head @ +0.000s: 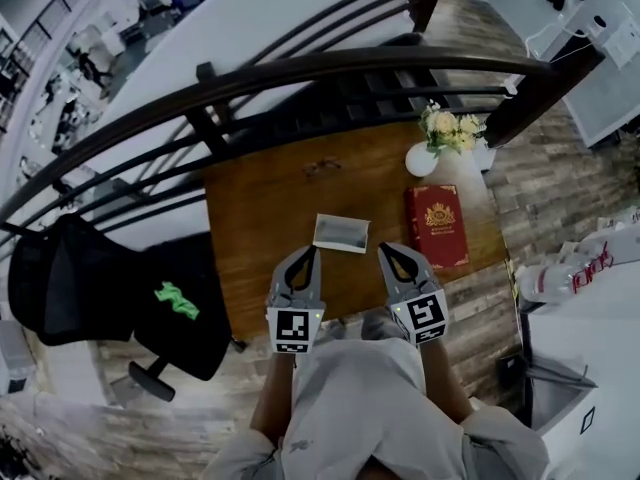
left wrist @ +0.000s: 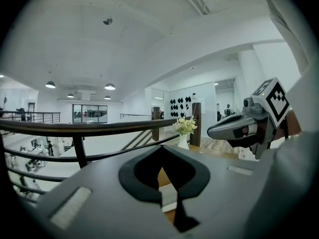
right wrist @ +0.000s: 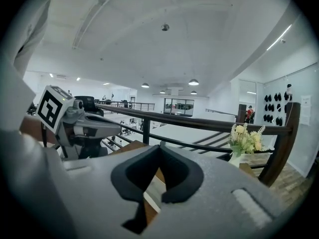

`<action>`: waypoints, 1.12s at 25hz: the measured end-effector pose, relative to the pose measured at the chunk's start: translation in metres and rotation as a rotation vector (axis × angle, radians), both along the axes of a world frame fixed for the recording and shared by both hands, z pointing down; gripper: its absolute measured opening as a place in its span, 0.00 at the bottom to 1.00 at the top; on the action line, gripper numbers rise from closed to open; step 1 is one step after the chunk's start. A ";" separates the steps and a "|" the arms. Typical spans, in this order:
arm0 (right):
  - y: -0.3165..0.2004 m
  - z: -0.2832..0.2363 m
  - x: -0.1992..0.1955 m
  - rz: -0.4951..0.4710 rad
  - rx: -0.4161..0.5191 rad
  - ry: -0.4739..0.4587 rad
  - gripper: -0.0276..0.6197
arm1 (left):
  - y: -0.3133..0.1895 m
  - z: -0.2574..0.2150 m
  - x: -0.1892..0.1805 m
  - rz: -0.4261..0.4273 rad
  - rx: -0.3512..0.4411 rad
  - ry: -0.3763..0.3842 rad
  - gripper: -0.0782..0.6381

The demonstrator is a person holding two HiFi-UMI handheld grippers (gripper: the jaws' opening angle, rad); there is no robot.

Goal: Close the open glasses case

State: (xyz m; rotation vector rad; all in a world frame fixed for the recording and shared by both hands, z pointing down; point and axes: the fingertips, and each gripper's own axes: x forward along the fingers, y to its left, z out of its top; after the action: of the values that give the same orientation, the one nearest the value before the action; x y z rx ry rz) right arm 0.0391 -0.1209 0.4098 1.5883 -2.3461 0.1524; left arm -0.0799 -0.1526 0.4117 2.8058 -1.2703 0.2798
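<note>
The open glasses case (head: 341, 233), a pale grey rectangle, lies flat on the brown wooden table (head: 260, 218). My left gripper (head: 313, 252) hovers just short of its near-left corner. My right gripper (head: 382, 251) is near its right end. Neither touches the case, and each has its jaw tips together with nothing between them. In the left gripper view the left gripper's (left wrist: 160, 147) tips meet, and a pale strip of the case (left wrist: 169, 199) shows through the gap behind the pads. The right gripper view shows the right gripper (right wrist: 159, 146) likewise, with a pale sliver of the case (right wrist: 154, 189) below.
A pair of glasses (head: 322, 167) lies farther back on the table. A red book (head: 437, 225) is to the right of the case, with a white vase of flowers (head: 440, 140) behind it. A dark railing (head: 300, 78) runs along the table's far side. A black office chair (head: 175, 303) stands at the left.
</note>
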 end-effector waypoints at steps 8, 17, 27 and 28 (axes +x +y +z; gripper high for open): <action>-0.025 0.029 0.015 -0.026 -0.041 -0.024 0.05 | -0.020 0.031 0.017 -0.017 -0.036 -0.020 0.14; -0.064 0.062 0.025 -0.114 -0.104 -0.033 0.05 | -0.046 0.071 0.039 -0.058 -0.123 -0.053 0.14; -0.094 0.094 0.032 -0.209 -0.177 -0.019 0.05 | -0.059 0.110 0.050 -0.105 -0.212 -0.086 0.14; -0.096 0.098 0.032 -0.215 -0.186 -0.017 0.05 | -0.060 0.115 0.052 -0.107 -0.222 -0.089 0.14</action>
State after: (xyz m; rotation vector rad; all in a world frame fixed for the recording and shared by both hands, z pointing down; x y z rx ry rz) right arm 0.0715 -0.2173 0.5081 1.2460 -2.4171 0.3259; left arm -0.0284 -0.2131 0.5269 2.5564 -1.3115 0.5113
